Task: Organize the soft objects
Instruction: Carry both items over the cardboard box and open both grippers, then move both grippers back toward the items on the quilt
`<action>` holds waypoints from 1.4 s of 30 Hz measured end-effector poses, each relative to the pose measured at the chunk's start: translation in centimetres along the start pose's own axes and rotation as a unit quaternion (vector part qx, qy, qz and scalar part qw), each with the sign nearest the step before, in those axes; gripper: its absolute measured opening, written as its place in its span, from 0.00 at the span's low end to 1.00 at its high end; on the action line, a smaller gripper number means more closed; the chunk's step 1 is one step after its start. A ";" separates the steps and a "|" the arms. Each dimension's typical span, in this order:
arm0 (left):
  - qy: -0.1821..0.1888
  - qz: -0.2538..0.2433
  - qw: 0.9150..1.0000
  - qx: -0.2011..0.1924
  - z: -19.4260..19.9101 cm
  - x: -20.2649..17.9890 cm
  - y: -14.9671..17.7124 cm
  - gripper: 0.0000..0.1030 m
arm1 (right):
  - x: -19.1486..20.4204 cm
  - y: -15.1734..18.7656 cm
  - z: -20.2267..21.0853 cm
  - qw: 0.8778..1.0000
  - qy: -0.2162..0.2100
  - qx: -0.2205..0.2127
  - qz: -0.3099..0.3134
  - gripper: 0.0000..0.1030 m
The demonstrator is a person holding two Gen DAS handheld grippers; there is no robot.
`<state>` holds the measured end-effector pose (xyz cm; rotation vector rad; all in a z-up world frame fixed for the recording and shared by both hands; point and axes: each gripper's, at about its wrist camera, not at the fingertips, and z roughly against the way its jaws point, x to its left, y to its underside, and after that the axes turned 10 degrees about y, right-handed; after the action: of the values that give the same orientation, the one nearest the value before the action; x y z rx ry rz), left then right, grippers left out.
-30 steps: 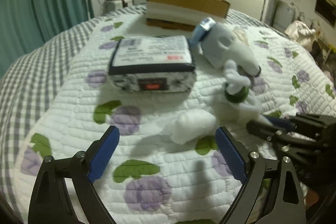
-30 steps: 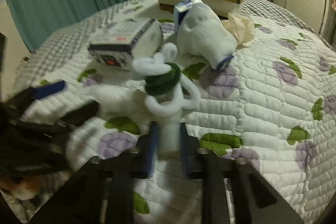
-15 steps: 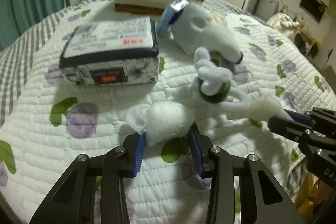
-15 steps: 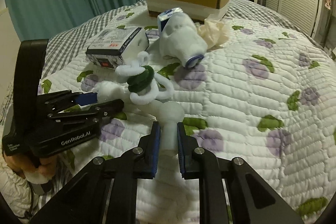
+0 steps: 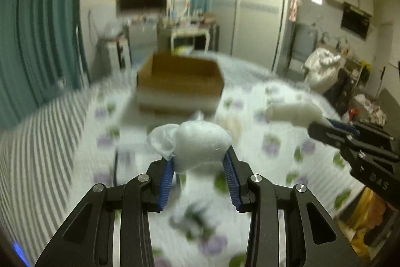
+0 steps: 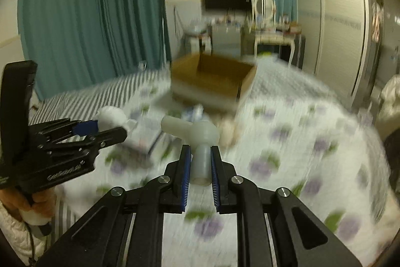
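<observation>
My left gripper (image 5: 198, 162) is shut on a white fluffy cotton wad (image 5: 197, 142) and holds it up above the quilted bed. My right gripper (image 6: 201, 159) is shut on a white soft T-shaped piece (image 6: 197, 133), also lifted off the bed. Each gripper shows in the other's view: the right one (image 5: 322, 125) at the right with its white piece (image 5: 292, 111), the left one (image 6: 100, 129) at the left with its wad (image 6: 111, 115). An open brown cardboard box (image 5: 180, 84) stands ahead on the bed; it also shows in the right wrist view (image 6: 212, 79).
The bed quilt (image 5: 287, 149) is white with purple and green flowers, blurred by motion. Blurred items lie in front of the box (image 6: 197, 113). Teal curtains (image 6: 87, 16) hang at left; a dresser with a mirror (image 6: 265, 24) and a wardrobe (image 6: 337, 16) stand behind.
Both grippers have lifted their white objects off the bed and tilted up toward the cardboard box. The tissue pack and socks have dropped out of clear view.
</observation>
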<state>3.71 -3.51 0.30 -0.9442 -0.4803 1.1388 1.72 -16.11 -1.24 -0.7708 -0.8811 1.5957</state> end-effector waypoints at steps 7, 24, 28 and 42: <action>-0.004 -0.028 0.999 -0.036 -5.0 2.3 -9.9 0.36 | -3.0 -10.9 -3.4 0.997 0.005 -0.074 -0.001 0.14; -0.046 -0.036 0.998 0.032 -25.8 10.8 -12.8 0.42 | -5.9 -15.2 -30.8 1.000 0.001 0.027 -0.015 0.18; -0.064 -0.029 0.997 0.007 -24.8 10.3 -12.6 0.79 | -6.7 -14.7 -31.6 0.999 0.010 0.030 -0.030 0.51; -0.126 -0.060 0.984 -0.115 -2.7 3.3 -17.1 0.93 | -7.8 -21.3 -7.8 0.997 0.024 -0.069 -0.017 0.88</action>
<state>16.30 -3.37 12.59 -0.9595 -0.8776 1.1138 20.39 -20.07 13.26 -0.8827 -0.9719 1.4916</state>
